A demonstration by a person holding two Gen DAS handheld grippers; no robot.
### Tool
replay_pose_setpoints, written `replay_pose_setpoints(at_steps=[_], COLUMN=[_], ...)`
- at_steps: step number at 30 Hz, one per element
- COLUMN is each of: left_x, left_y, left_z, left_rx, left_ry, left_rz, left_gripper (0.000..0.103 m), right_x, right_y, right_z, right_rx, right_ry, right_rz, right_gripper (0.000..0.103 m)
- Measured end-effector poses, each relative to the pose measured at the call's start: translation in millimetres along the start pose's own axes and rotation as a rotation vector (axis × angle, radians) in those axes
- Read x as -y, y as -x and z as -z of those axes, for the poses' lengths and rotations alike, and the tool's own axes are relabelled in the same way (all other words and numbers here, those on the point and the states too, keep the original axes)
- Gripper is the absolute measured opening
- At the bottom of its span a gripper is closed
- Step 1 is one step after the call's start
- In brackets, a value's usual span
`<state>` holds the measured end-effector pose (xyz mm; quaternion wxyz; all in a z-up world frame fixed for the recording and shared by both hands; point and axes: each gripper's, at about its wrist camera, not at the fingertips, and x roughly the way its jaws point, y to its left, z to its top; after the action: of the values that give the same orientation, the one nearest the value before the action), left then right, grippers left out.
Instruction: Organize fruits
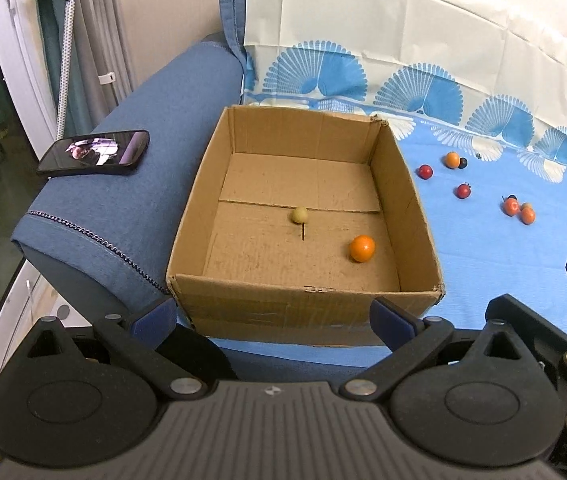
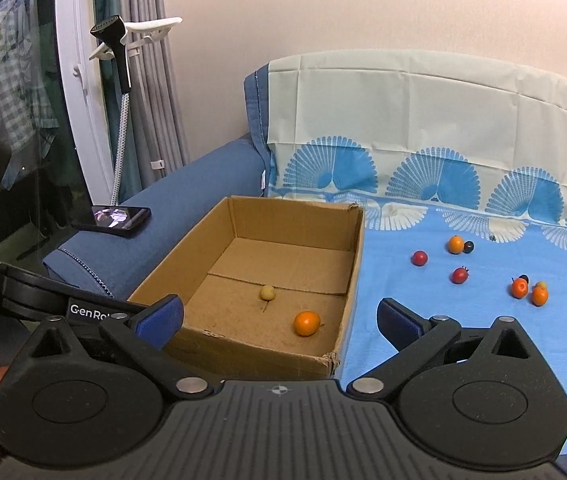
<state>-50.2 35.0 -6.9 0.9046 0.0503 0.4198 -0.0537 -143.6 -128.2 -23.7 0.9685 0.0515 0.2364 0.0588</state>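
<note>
Your left gripper (image 1: pixel 273 318) and right gripper (image 2: pixel 279 324) stand spread, empty; loose fruits (image 2: pixel 459 275) lie right of the cardboard box (image 2: pixel 357 268); a careless pinch could roll them away.

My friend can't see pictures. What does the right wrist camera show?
An open cardboard box on a blue cloth holds an orange fruit and a small yellow fruit. More small fruits lie outside it, and the right tool is open, holding nothing.

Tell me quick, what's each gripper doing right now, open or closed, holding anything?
Left gripper: open, nothing between its fingers, in front of the cardboard box.
Right gripper: open wide, empty.
</note>
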Motion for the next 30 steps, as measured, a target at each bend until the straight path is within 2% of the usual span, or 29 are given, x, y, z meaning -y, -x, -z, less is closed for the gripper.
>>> replay_pose_setpoints(at_steps=[30], left_x=[-6], left_y=[-7], left_z=[1], left_rx=[-0.014], left_ry=[0.013], left_rz=[-0.001], left_gripper=[0.103], right_x=[2], right_y=[-4], right_z=[4], right_rx=[-0.019], right_ry=[-0.008], right_rz=[0.0], right_gripper=[0.102])
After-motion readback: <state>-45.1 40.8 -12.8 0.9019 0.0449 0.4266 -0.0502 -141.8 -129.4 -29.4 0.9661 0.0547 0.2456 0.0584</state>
